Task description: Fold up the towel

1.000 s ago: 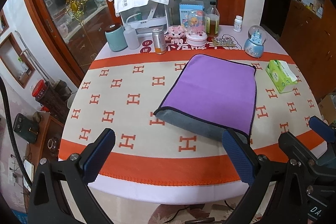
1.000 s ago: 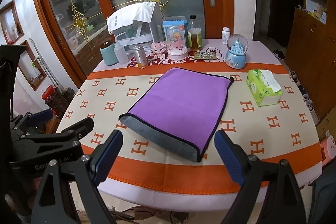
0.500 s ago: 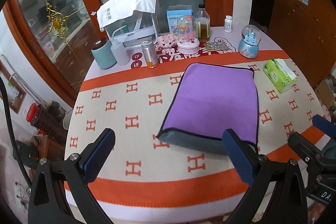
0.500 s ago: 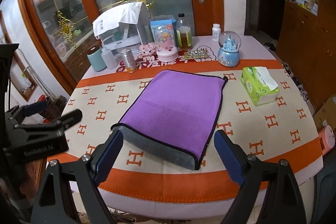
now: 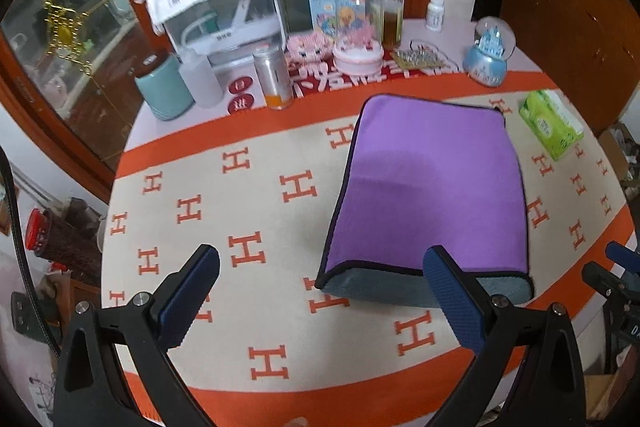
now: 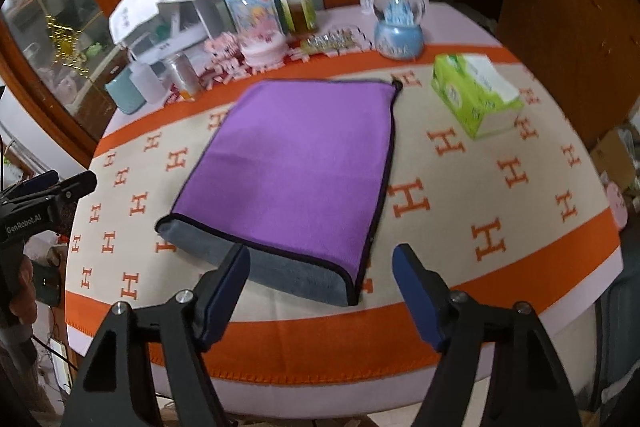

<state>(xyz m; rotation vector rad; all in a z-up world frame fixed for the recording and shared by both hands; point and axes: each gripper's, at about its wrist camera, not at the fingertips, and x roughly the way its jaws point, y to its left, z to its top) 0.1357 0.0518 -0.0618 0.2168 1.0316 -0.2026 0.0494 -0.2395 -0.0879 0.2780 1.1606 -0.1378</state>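
Observation:
A purple towel (image 5: 432, 183) with a grey underside and dark trim lies folded on the round table; its grey fold faces me. It also shows in the right wrist view (image 6: 296, 163). My left gripper (image 5: 320, 295) is open and empty, hovering above the table near the towel's near left corner. My right gripper (image 6: 320, 291) is open and empty, just above the towel's near right corner. Neither touches the towel.
The table wears a cream and orange H-pattern cloth (image 5: 248, 195). A green tissue box (image 6: 476, 99) lies right of the towel. A snow globe (image 6: 400, 23), bottles, a can (image 5: 274, 79), a teal canister (image 5: 164, 91) and a white appliance (image 5: 224, 11) crowd the far edge.
Both grippers have moved forward and lower over the table toward the towel's near edge. The towel has not moved. Both stay open.

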